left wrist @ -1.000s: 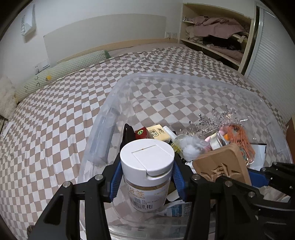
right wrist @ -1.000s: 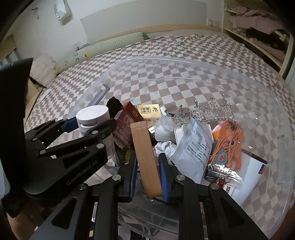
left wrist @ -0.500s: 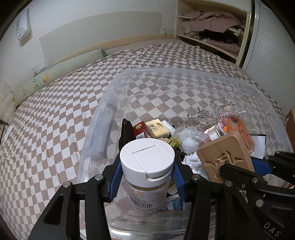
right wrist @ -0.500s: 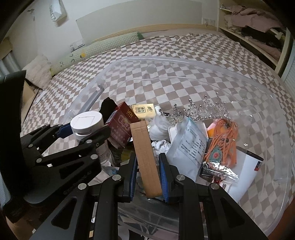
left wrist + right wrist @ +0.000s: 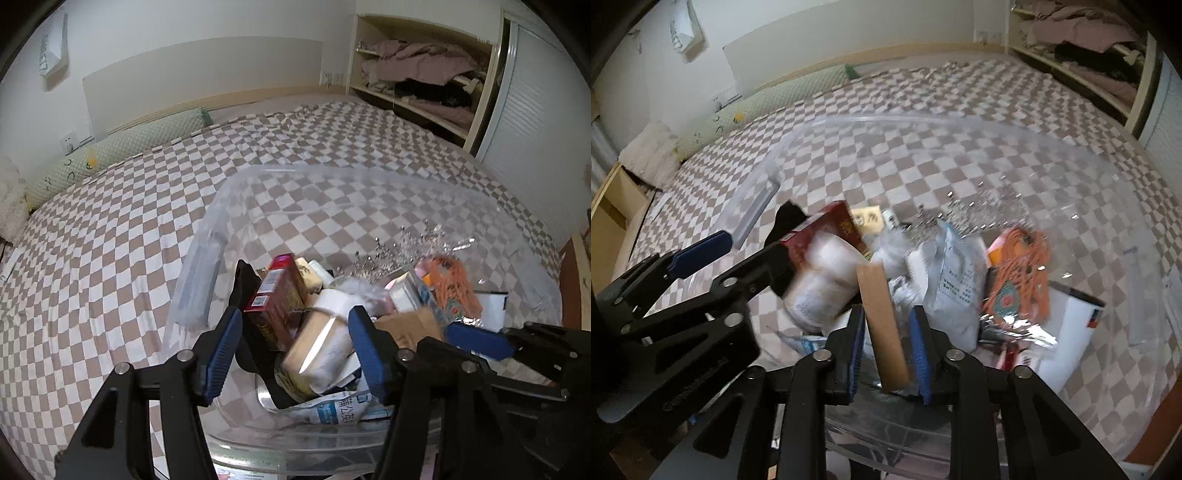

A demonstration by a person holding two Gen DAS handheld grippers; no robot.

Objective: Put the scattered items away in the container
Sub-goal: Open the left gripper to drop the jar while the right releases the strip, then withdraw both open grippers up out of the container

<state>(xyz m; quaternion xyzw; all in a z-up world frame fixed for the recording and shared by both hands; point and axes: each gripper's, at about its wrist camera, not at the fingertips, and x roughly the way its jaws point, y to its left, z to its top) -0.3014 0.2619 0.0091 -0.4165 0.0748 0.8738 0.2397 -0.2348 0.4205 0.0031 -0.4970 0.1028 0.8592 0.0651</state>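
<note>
- Left gripper [image 5: 295,343]: jaws opening, pads clear of the white-capped jar [image 5: 317,350], which lies tilted and blurred between them, over the clear container's [image 5: 199,280] near-left corner.
- Right gripper [image 5: 886,350]: jaws opening, wooden block [image 5: 882,325] leaning loosely between them above the near rim.
- Red box [image 5: 277,299] stands just beyond the jar.

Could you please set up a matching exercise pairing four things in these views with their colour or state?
Things:
1. jar
2. wooden block
3. cord
4. container

Descriptions:
A. orange, coiled among the items
B. clear plastic, on the checked bed
C. white lid, tipped over and blurred between the opening jaws of the left gripper
D. tan, standing between the opening jaws of the right gripper

Pairs: 1-C, 2-D, 3-A, 4-B
</note>
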